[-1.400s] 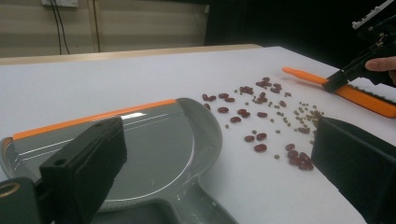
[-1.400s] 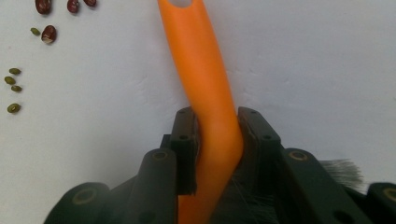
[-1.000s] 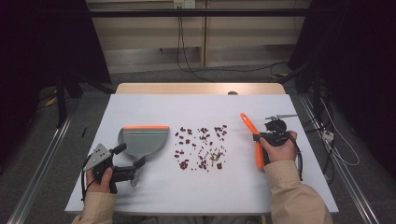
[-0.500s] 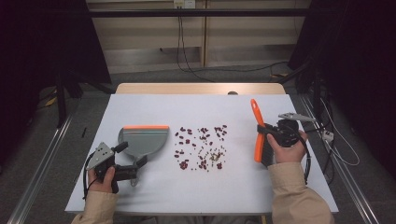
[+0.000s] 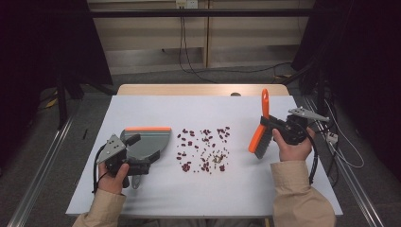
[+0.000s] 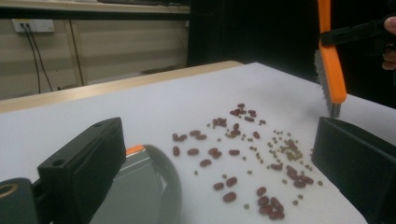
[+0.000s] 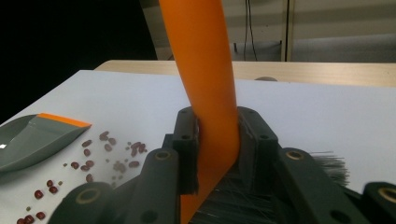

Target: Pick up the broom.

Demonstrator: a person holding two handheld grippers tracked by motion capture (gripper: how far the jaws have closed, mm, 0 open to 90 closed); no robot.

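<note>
Several red beans and small seeds [image 5: 203,149] [image 6: 243,158] [image 7: 107,149] lie scattered at the table's middle. Left of them rests a grey dustpan [image 5: 149,142] [image 6: 140,191] [image 7: 32,137] with an orange lip. My left gripper [image 5: 135,153] [image 6: 219,186] hovers over the pan's rear, jaws wide apart; the pan's rim sits by the left jaw and the right jaw touches nothing. An orange brush [image 5: 259,135] [image 6: 331,70] [image 7: 205,70] stands nearly upright right of the beans, bristles down. My right gripper [image 5: 272,126] [image 7: 217,135] is shut on its handle.
The white table [image 5: 198,113] ends in a wooden strip at the far edge, where a small dark round piece [image 5: 235,94] sits. Cables and a small white plug [image 5: 332,138] hang off the right side. Metal rails run along the floor on both sides.
The brush has lifted off the table and swung from slanted to nearly upright in my right gripper. My left gripper has shifted right and up over the dustpan's rear; the pan stayed put.
</note>
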